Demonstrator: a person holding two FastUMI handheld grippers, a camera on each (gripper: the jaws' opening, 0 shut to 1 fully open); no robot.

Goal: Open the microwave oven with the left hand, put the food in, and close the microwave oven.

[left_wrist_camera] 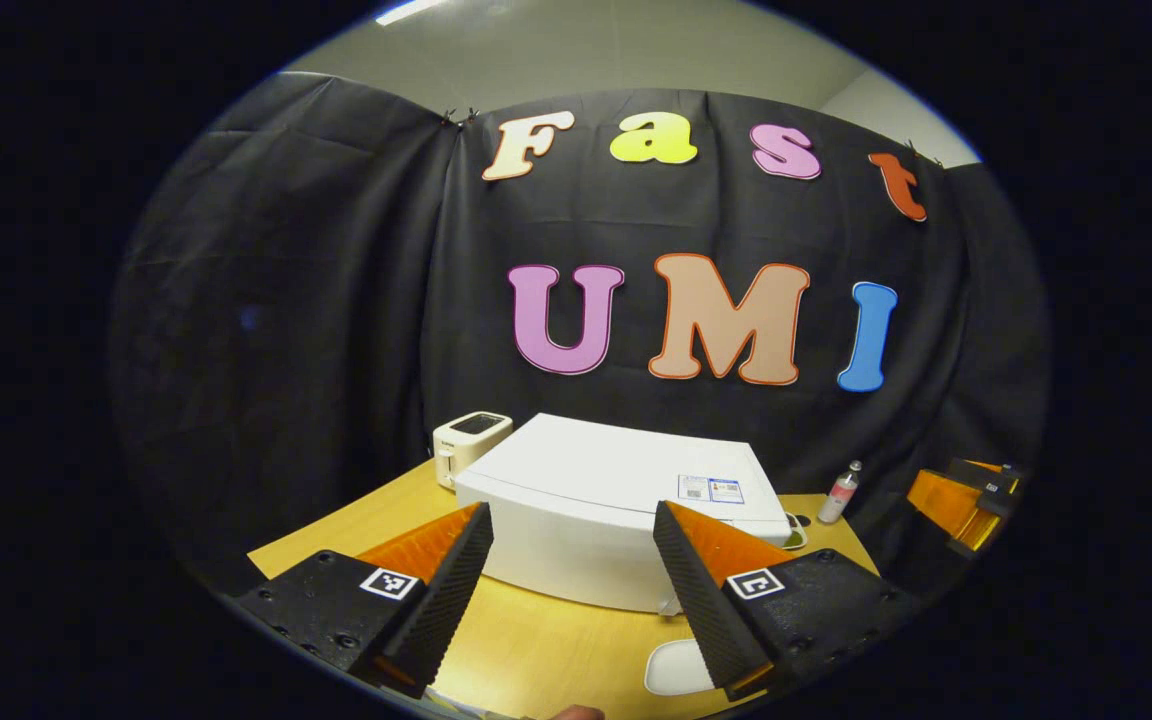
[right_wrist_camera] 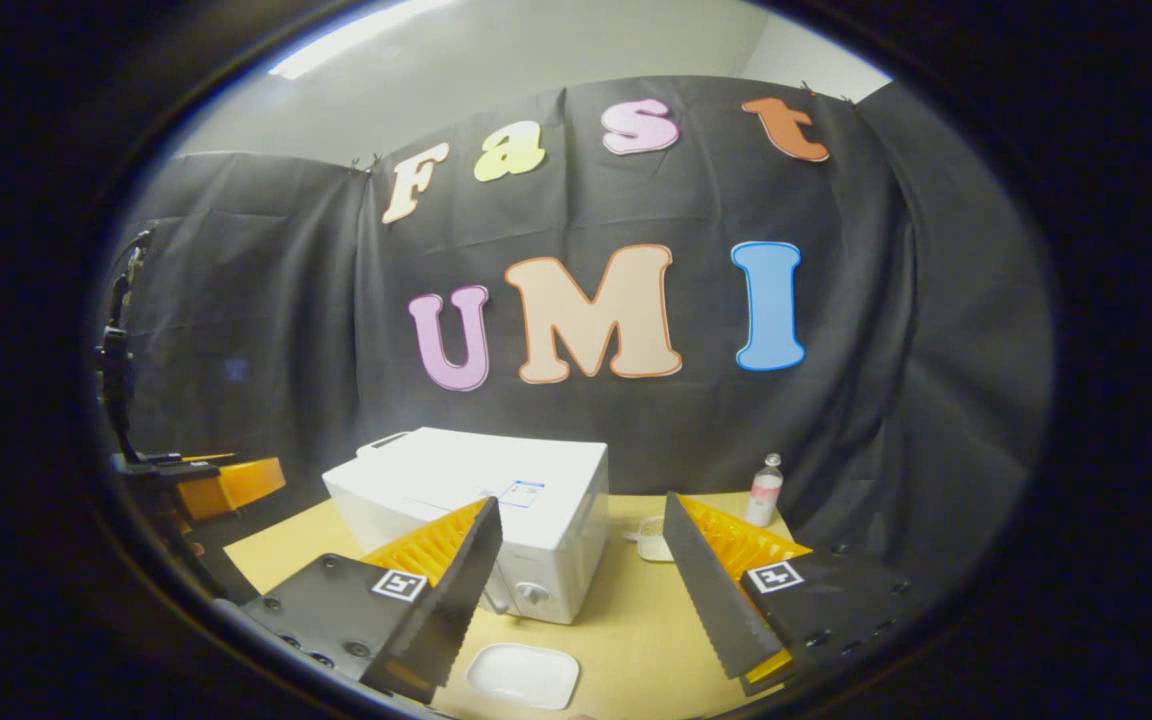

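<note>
The white microwave (left_wrist_camera: 616,490) stands on the wooden table (left_wrist_camera: 556,650) with its door shut. My left gripper (left_wrist_camera: 571,590) hovers open a little in front of it, nothing between its fingers. A white rounded dish (left_wrist_camera: 678,667) lies on the table before the microwave, near the right finger. In the right gripper view the microwave (right_wrist_camera: 496,500) sits left of centre, with a knob (right_wrist_camera: 533,592) on its front. The dish (right_wrist_camera: 523,675) lies below it. My right gripper (right_wrist_camera: 581,590) is open and holds nothing. The other gripper (right_wrist_camera: 231,485) shows at the far left.
A small white box-shaped device (left_wrist_camera: 471,438) stands left of the microwave. At the back right of the table are a small bottle (right_wrist_camera: 764,490) and a little white cup (right_wrist_camera: 653,538). The black cloth wall closes in behind the table.
</note>
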